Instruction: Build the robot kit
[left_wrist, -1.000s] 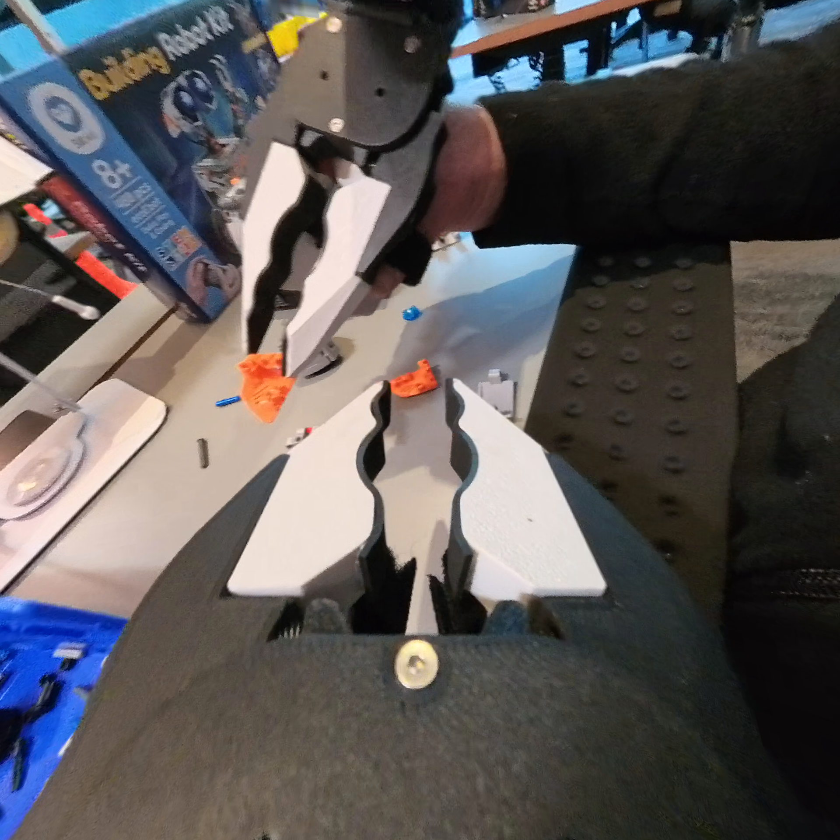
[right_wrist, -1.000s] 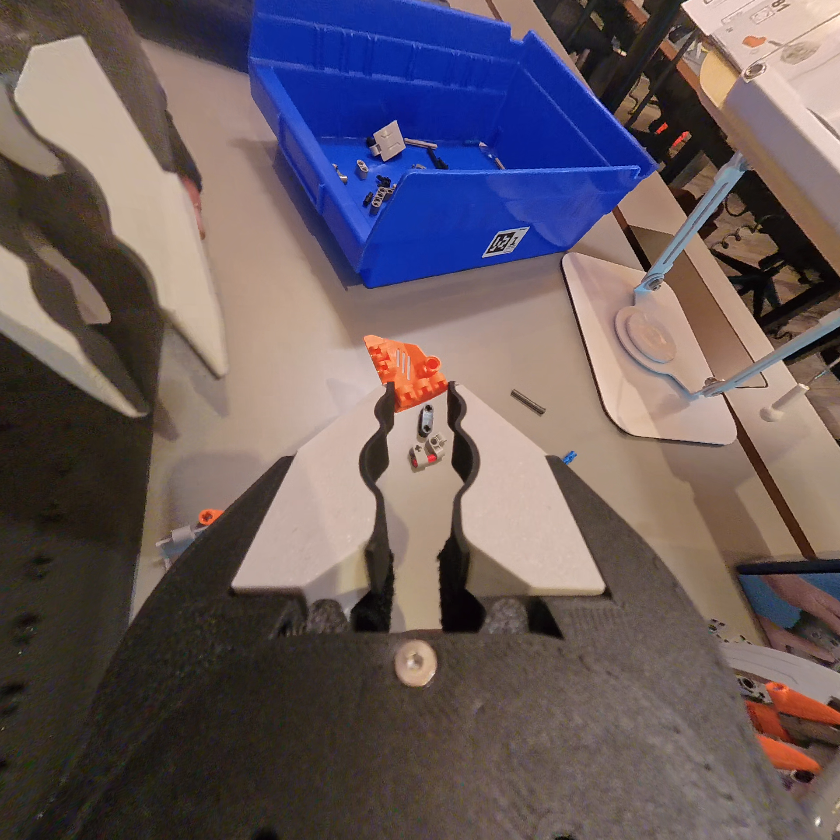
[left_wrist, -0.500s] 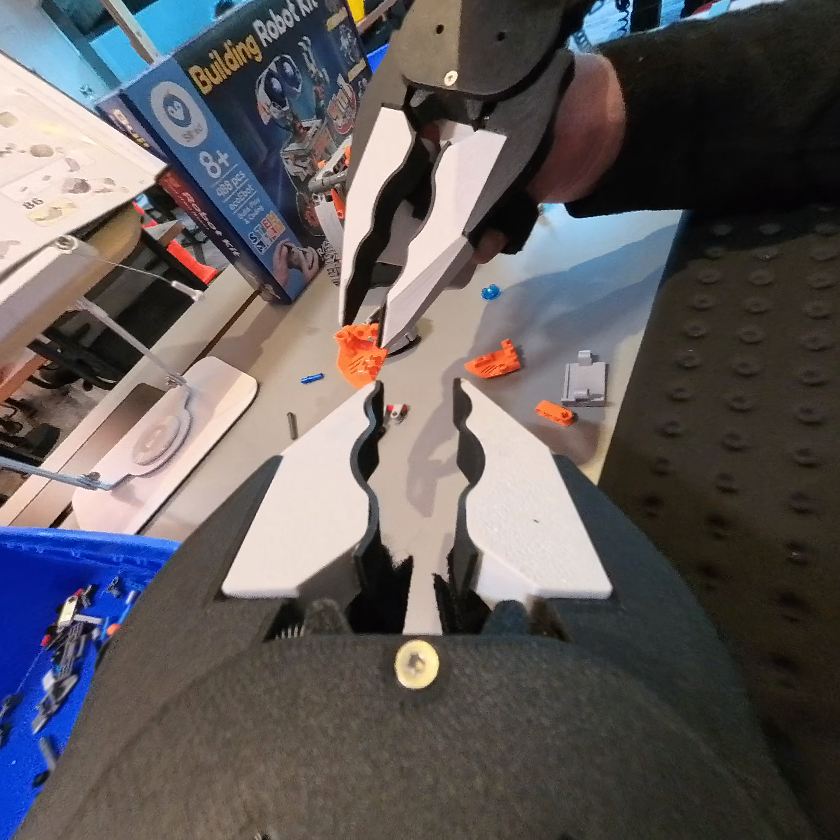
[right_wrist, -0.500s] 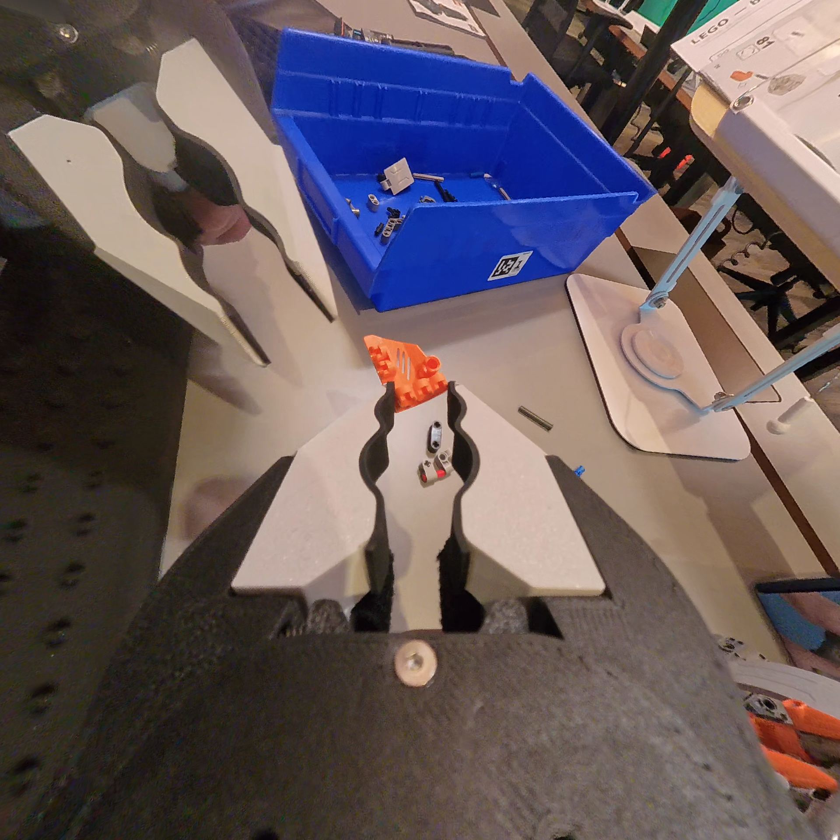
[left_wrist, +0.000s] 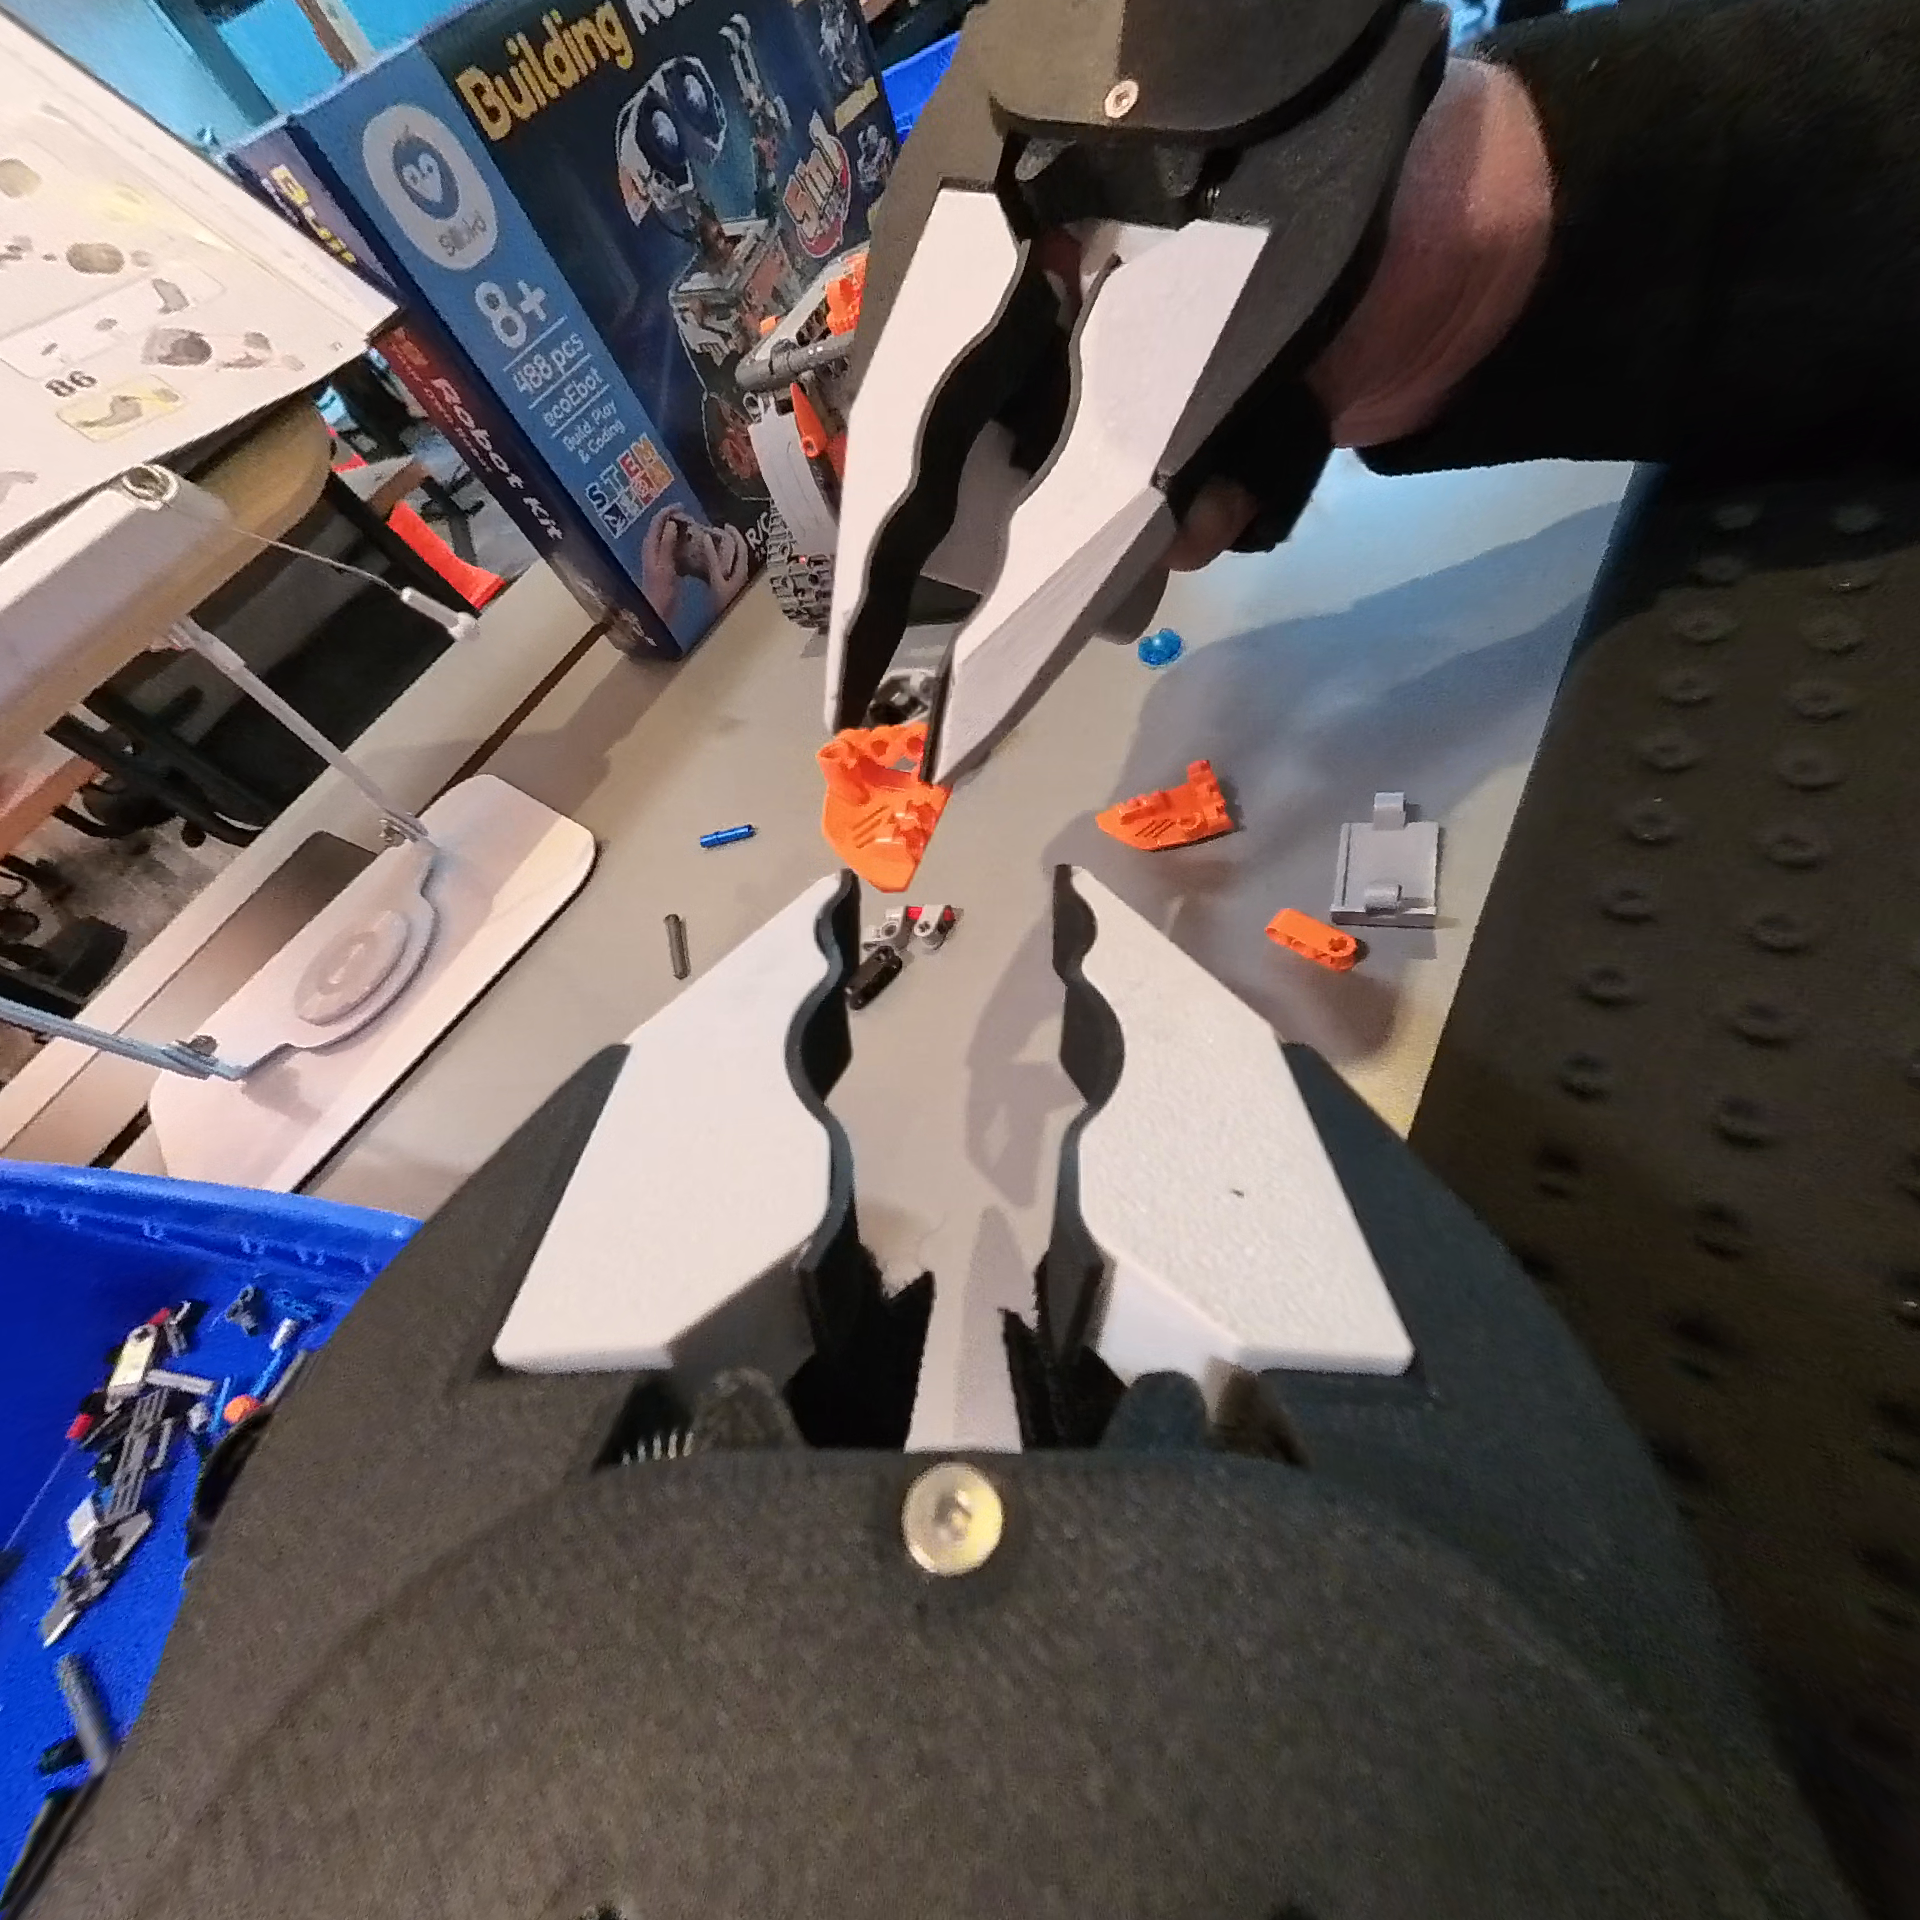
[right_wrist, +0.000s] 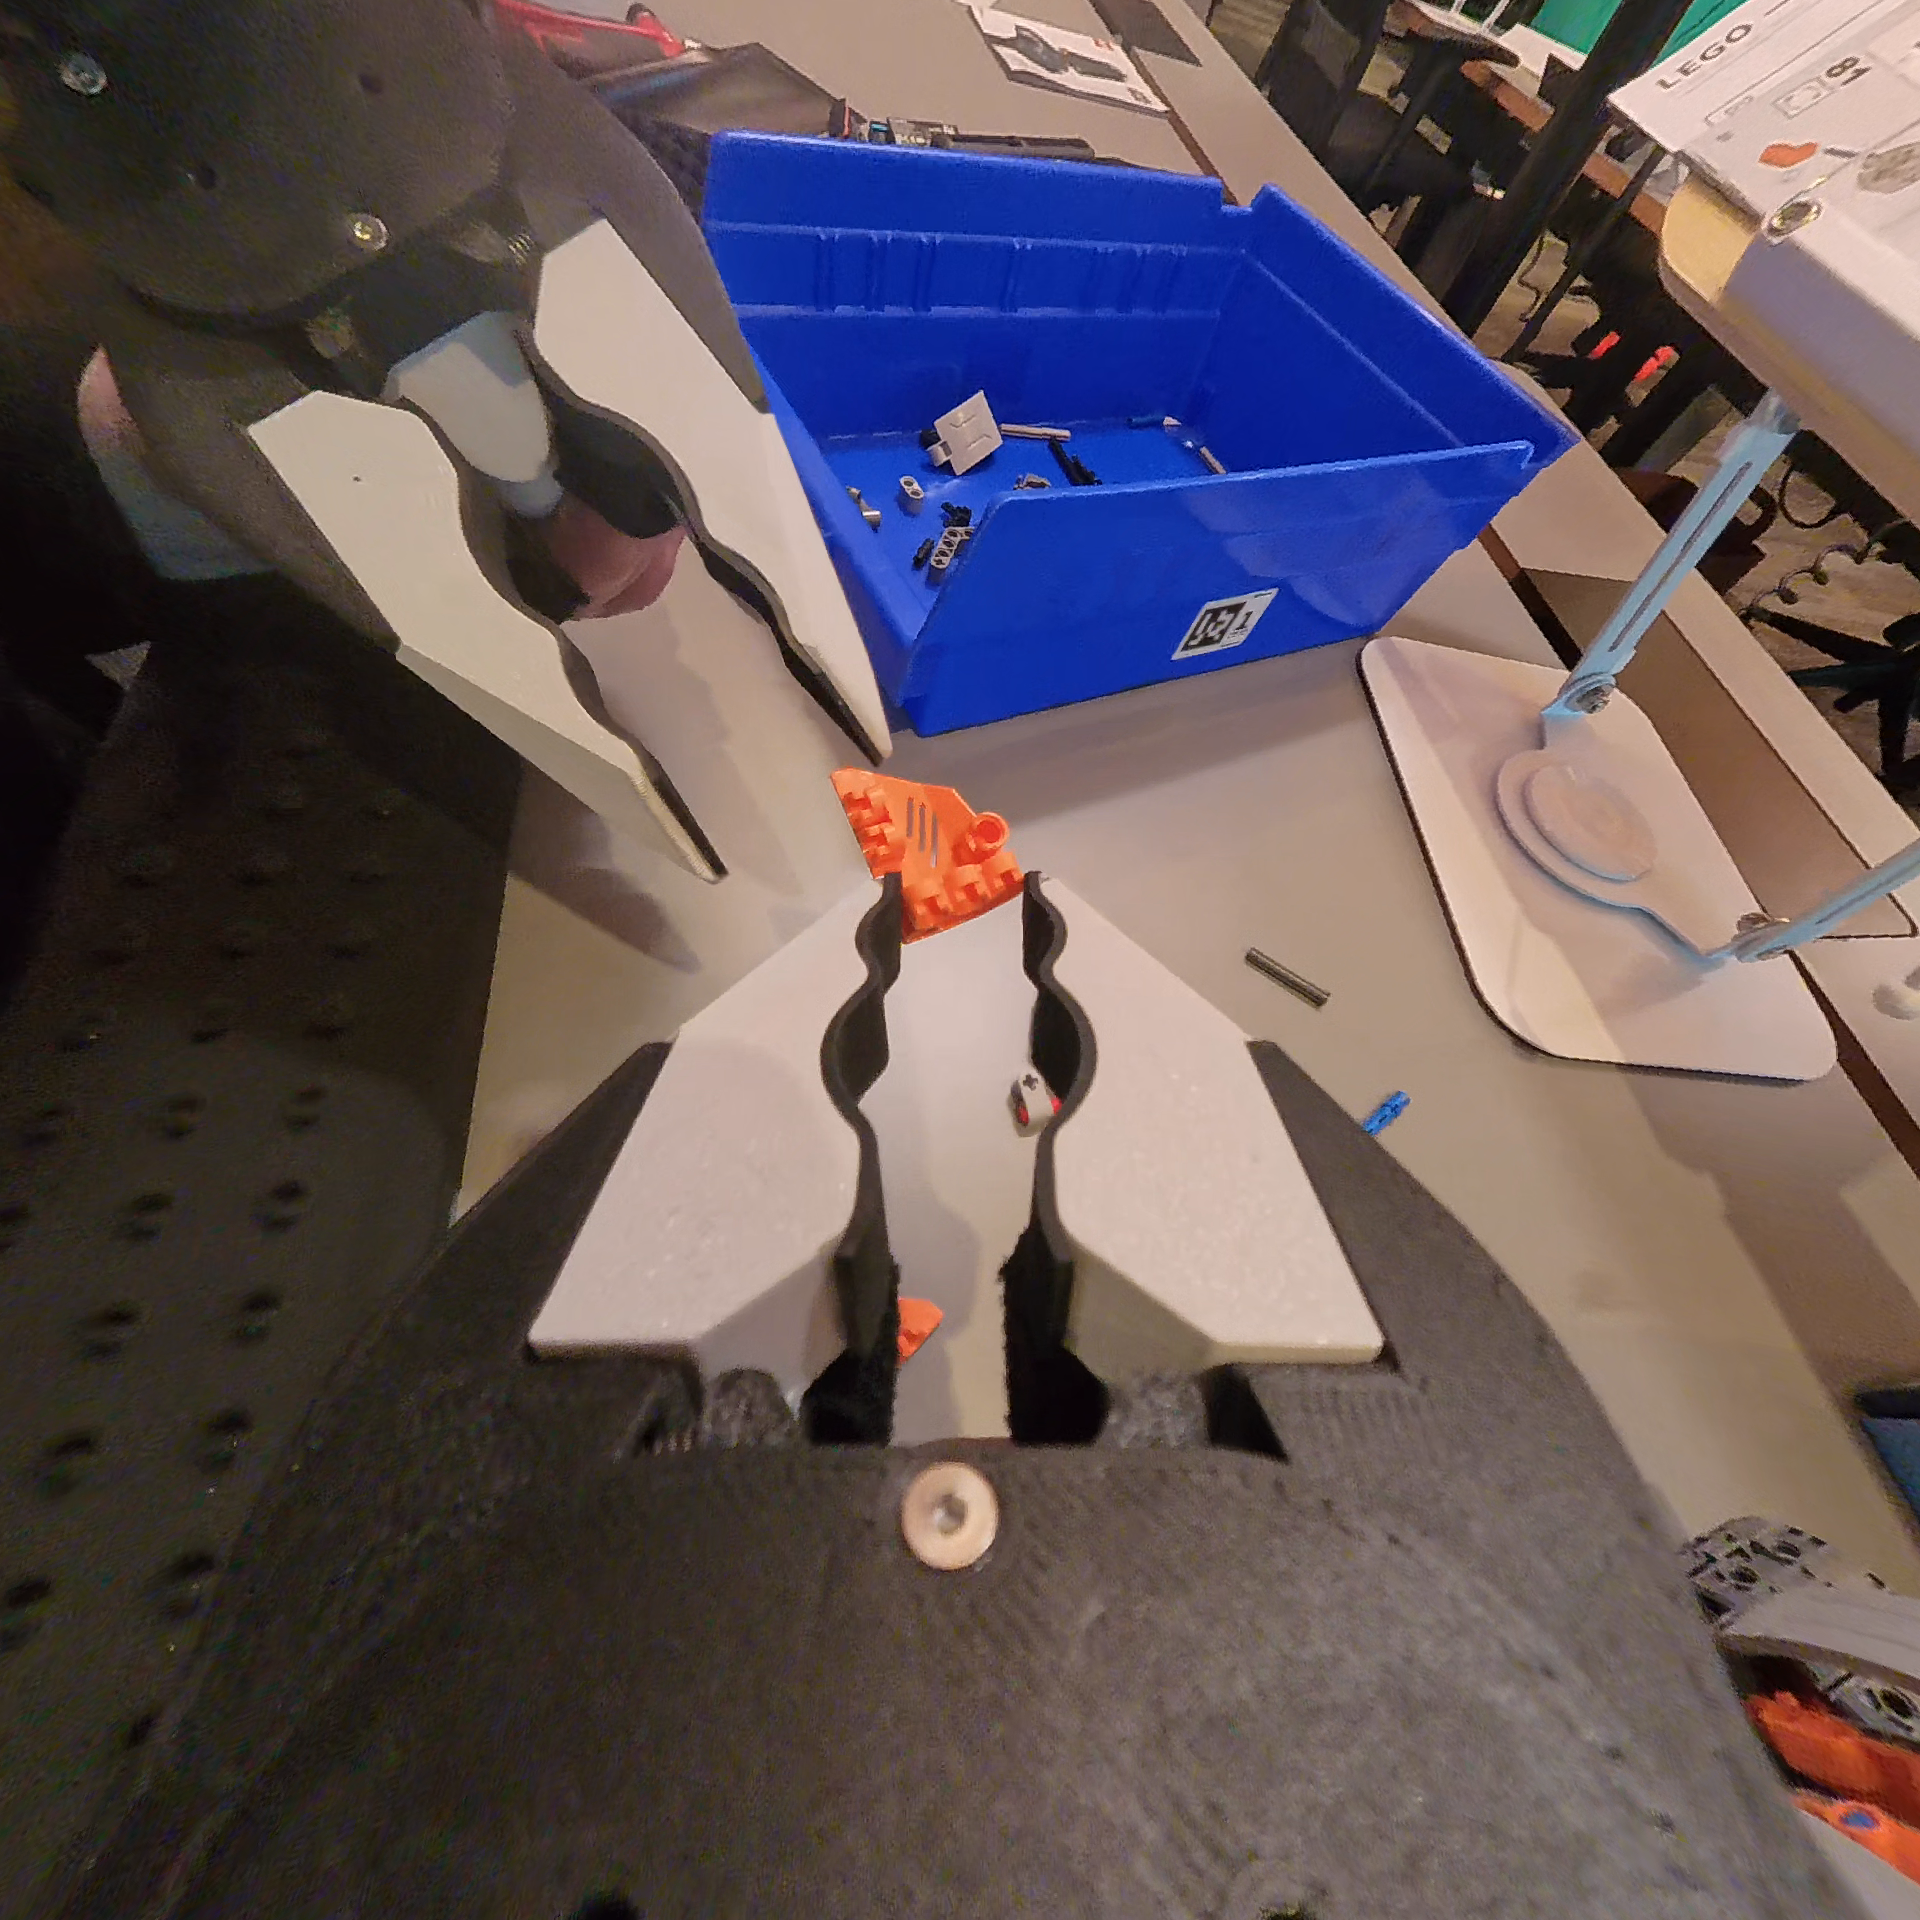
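My right fingers (right_wrist: 956, 883), spread, half hide the orange piece (right_wrist: 935, 847); my left fingers (left_wrist: 951, 873), spread, hold nothing.

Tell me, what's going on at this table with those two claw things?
A person holds a two-finger gripper in each hand over a grey table strewn with small building-kit parts. The right gripper is open and tilted down, its tips at an orange panel piece lying on the table; whether they touch it is unclear. The left gripper is open too, holding nothing, pointed at the same spot. A blue bin with a few small parts sits nearby, and a second orange piece lies farther off.
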